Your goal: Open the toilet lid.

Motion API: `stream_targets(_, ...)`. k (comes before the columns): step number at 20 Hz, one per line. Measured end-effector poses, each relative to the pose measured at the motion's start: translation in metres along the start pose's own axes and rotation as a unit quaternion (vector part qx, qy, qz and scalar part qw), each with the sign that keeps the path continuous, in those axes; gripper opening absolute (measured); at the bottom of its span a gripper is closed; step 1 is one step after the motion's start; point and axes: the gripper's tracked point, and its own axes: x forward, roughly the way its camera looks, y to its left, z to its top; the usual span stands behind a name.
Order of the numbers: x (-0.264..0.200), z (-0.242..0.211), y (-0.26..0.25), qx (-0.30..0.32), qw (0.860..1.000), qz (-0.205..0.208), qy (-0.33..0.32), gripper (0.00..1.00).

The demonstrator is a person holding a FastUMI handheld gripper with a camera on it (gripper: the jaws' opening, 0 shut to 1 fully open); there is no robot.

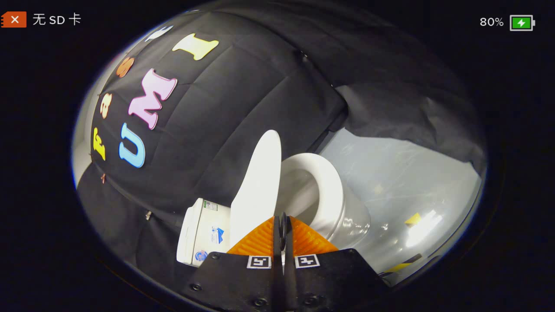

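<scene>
Gripper view: the camera was rolled hard to one side, so the toilet appeared tipped over. The tongs point(282, 232) were pressed together, with barely a slit between the fingers, and nothing could be seen held in them. Each finger carried a small square black-and-white marker near its base.

The toilet lid point(256, 190) stood raised well clear of the seat ring point(326, 190), just ahead of the fingertips and slightly to their left. Whether a fingertip touched the lid's lower edge could not be told; the fingers covered that spot. The open bowl point(299, 195) showed between lid and seat. The tank point(204, 232) lay beyond the lid, on its far side from the bowl, against the black cloth wall point(243, 86).

Step in hand, as judged: the tail of the lift. The lid looked close to upright but not yet resting back against the tank. The next move would call for a light push on the lid's inner face until it leaned on the tank, then a clean retreat so the lid did not fall forward.

Writing: the tank bore a small printed label near its top and a blue logo sticker lower down, both too small to read. The pale floor point(412, 182) carried yellow tape patches.
</scene>
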Motion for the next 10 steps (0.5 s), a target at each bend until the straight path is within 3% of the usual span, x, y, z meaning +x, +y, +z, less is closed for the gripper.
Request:
stream_targets(6,-0.025,0.014,0.080,-0.076,0.996,-0.009,-0.036,0.05)
stream_targets(10,-0.035,0.009,0.130,-0.150,0.987,-0.034,-0.055,0.06)
